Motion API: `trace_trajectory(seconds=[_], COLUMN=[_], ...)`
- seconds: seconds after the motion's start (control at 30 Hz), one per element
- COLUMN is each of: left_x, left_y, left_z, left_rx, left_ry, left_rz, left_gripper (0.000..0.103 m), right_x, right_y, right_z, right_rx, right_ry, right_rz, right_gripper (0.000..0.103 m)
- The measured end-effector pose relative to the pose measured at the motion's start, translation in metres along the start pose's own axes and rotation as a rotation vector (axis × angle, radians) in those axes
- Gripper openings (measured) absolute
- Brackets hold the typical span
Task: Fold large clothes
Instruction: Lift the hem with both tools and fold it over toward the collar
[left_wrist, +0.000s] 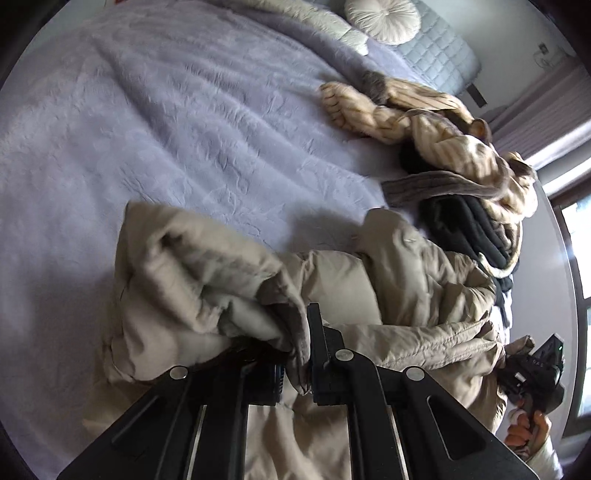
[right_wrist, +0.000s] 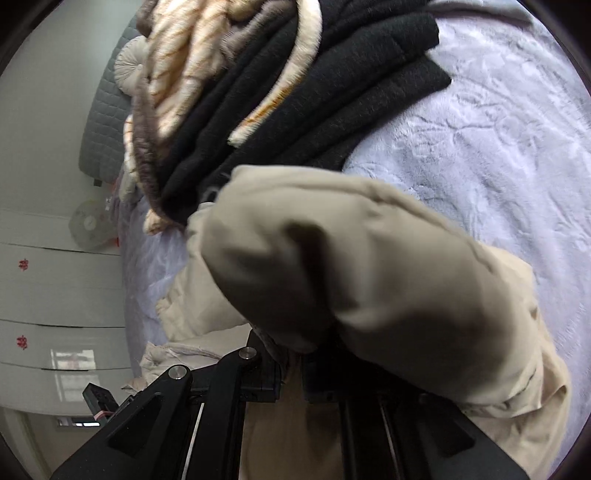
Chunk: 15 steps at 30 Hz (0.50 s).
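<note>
Left wrist view: left gripper (left_wrist: 295, 354) pinches a fold of the beige puffer jacket (left_wrist: 354, 280), whose bulk runs from nine toward three o'clock across the lavender bedspread (left_wrist: 166, 122); the right gripper (left_wrist: 532, 369) holds its far end at four o'clock. Right wrist view: right gripper (right_wrist: 291, 373) is clamped on jacket cloth; a puffed fold hides the fingertips. Folded clothes lie at twelve o'clock.
</note>
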<state>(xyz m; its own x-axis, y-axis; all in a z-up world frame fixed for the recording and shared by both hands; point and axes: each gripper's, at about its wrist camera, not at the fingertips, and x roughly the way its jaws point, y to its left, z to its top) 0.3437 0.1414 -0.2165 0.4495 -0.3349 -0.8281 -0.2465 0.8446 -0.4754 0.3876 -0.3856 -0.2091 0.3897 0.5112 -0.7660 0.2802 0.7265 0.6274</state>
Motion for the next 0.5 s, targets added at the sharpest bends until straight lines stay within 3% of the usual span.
trace_trajectory(seconds=[0.23, 0.3, 0.37, 0.43, 0.47, 0.5], left_x=[0.013, -0.005, -0.031, -0.056, -0.064, -0.074], left_y=[0.004, -0.001, -0.008, -0.012, -0.011, -0.011], left_z=[0.006, 0.007, 0.007, 0.007, 0.007, 0.006], left_rx=[-0.022, 0.013, 0.055, 0.103, 0.113, 0.118], left_ry=[0.017, 0.0, -0.072, -0.138, -0.144, -0.157], left_rz=[-0.004, -0.001, 0.055, 0.079, 0.079, 0.095], left_gripper=[0.016, 0.039, 0.1, 0.102, 0.102, 0.102], right_x=[0.014, 0.007, -0.005, -0.019, -0.029, -0.038], right_y=[-0.014, -0.011, -0.007, -0.005, -0.004, -0.004], right_z=[0.007, 0.01, 0.013, 0.014, 0.014, 0.012], right_rx=[0.058, 0.052, 0.046, 0.034, 0.023, 0.01], right_ry=[0.01, 0.013, 0.01, 0.003, -0.008, -0.026], right_rz=[0.021, 0.02, 0.024, 0.039, 0.043, 0.043], right_gripper=[0.01, 0.015, 0.024, 0.041, 0.056, 0.061])
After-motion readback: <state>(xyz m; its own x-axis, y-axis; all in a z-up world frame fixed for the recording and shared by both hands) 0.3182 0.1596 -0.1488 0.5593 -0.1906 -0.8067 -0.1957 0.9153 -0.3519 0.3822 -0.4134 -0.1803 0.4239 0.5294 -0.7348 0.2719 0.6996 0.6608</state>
